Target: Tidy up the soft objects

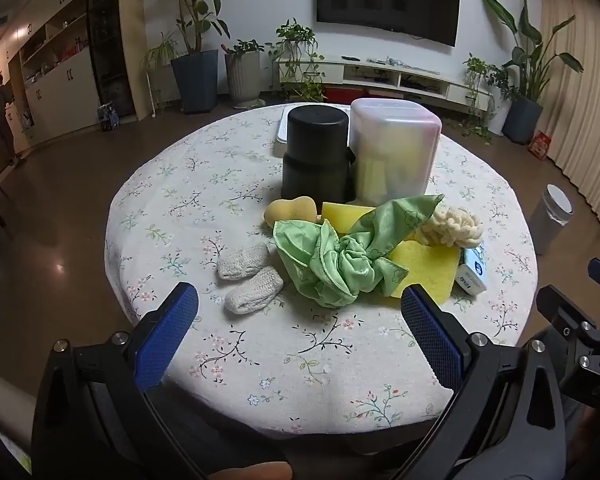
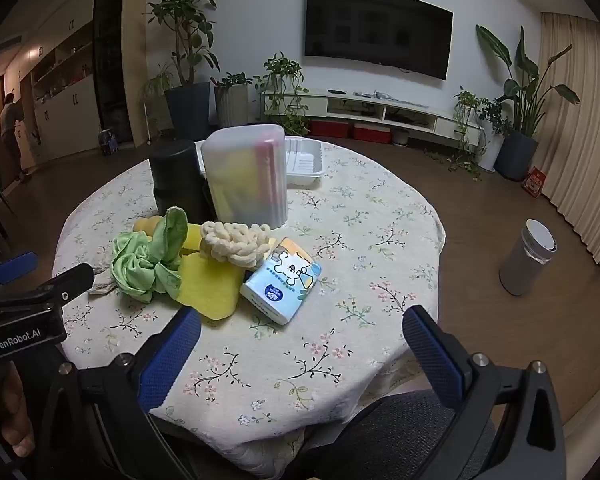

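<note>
1. The left gripper (image 1: 300, 308) hung over the near edge of the round table (image 1: 180, 184), its blue fingers (image 1: 168, 332) spread wide with nothing between them.
2. The right gripper (image 2: 302, 332) likewise stood wide apart and empty, above the flowered cloth at the table's 6 o'clock edge.
3. The soft things lay heaped near the table's middle: in the left wrist view a crumpled green cloth (image 1: 340, 248) sat on top of a flat yellow sponge (image 1: 428, 268).
4. At 9 o'clock of the green cloth lay two grey knitted pieces (image 1: 248, 276), side by side.
5. At 11 o'clock of it sat a rounded yellow sponge (image 1: 290, 210), and at 2 o'clock a cream chunky-knit ball (image 1: 448, 226).
6. A tissue pack (image 2: 282, 280) lay at 3 o'clock of the heap, just beside the flat sponge.
7. Behind the heap, at 12 o'clock, stood a black cylinder (image 1: 316, 156) and a frosted plastic container (image 1: 394, 152), close together.
8. A white tray (image 2: 304, 162) lay behind those two, towards the far edge.
</note>
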The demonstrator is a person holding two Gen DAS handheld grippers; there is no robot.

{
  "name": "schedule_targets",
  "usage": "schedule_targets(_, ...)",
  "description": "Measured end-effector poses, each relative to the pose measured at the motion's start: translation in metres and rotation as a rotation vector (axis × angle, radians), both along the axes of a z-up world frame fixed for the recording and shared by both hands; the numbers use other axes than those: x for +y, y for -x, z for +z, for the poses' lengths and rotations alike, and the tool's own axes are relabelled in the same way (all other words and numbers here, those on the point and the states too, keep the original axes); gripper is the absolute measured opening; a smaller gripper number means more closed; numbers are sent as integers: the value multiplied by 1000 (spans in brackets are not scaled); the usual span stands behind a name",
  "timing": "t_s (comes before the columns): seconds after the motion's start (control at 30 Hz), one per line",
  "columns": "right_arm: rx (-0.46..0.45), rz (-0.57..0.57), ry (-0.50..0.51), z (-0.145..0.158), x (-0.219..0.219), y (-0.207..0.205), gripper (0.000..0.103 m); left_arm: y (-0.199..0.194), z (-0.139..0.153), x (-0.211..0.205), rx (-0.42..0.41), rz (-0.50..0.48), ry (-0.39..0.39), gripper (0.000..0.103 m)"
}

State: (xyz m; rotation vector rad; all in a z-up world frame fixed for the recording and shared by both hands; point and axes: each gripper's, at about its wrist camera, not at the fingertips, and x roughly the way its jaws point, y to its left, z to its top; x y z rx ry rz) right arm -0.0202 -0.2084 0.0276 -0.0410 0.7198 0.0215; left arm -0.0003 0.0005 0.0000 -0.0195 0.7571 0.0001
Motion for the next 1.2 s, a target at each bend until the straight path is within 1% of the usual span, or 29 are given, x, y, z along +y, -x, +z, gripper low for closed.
schedule_targets(1.2, 12, 0, -4, -4, -1, 0, 103, 2, -3, 6, 9, 8, -3, 103)
